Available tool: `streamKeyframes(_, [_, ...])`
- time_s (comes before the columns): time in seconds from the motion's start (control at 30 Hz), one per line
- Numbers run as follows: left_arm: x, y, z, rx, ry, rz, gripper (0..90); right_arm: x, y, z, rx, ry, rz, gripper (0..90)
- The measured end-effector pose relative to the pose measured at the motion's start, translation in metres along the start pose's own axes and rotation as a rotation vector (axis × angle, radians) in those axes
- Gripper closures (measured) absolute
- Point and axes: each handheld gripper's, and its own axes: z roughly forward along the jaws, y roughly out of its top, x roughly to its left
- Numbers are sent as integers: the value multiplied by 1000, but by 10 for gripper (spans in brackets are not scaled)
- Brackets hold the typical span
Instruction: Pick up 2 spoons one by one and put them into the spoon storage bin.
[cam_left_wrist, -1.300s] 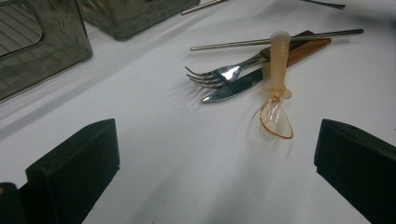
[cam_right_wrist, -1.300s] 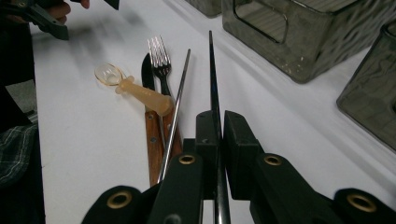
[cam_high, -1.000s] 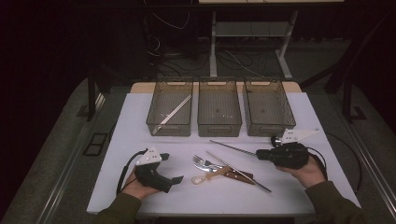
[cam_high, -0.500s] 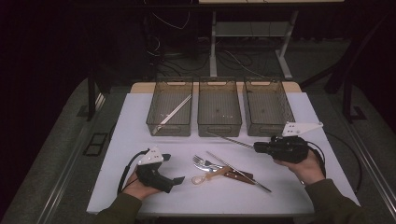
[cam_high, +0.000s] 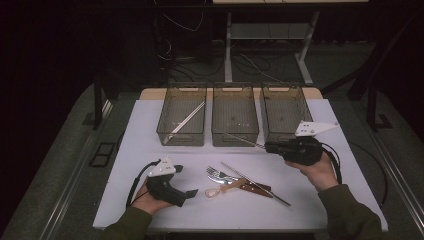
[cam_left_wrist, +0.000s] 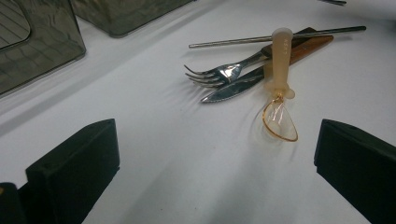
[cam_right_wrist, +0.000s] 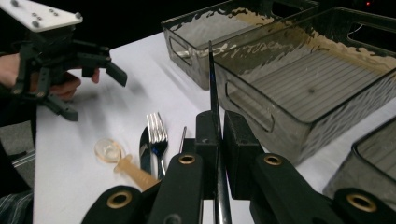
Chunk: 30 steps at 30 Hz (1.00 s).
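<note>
My right gripper (cam_high: 268, 147) (cam_right_wrist: 217, 135) is shut on a thin metal rod (cam_high: 240, 139) (cam_right_wrist: 211, 79), held just above the table in front of the middle bin (cam_high: 235, 115). The rod's free end points left, toward the gap between the left bin (cam_high: 182, 117) and the middle bin. My left gripper (cam_high: 186, 181) (cam_left_wrist: 215, 140) rests on the table at the front left, open with nothing between its jaws. Ahead of it lie a fork (cam_left_wrist: 219, 73), a knife (cam_left_wrist: 236, 87), an amber plastic spoon (cam_left_wrist: 279, 93) and a second metal rod (cam_left_wrist: 280, 36).
Three smoky see-through bins stand in a row at the back of the white table (cam_high: 150, 150). The left bin holds thin pale rods. The right bin (cam_high: 285, 107) sits just behind my right gripper. The cutlery pile (cam_high: 235, 182) lies between the two hands.
My right gripper has lifted with the rod and drifted back toward the bins. The left gripper and the cutlery pile have stayed put.
</note>
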Motion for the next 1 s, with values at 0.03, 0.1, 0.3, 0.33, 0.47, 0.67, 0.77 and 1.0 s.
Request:
streamKeyframes(0.03, [0, 0, 0, -1, 0, -2, 0, 0, 2, 3, 0, -1, -2, 852])
streamKeyframes(0.1, [0, 0, 0, -2, -1, -3, 0, 0, 5, 7, 2, -4, -4, 851])
streamKeyframes(0.3, [0, 0, 0, -7, 2, -11, 0, -1, 14, 19, 0, -27, 1, 851])
streamKeyframes(0.33, [0, 0, 0, -9, 2, -12, 0, -2, 15, 21, -2, -28, 2, 852])
streamKeyframes(0.47, [0, 0, -1, -11, 2, -9, 0, -3, 24, 29, -2, -35, 6, 851])
streamKeyframes(0.67, [-1, 0, -1, -12, 2, -13, 0, -5, 38, 42, 5, -56, 14, 851])
streamKeyframes(0.77, [0, 0, -1, -13, 2, -12, 0, -7, 45, 51, 4, -61, 22, 851])
streamKeyframes(1.0, [-2, 0, -1, -17, -2, -14, 0, -11, 59, 74, 9, -69, 48, 851])
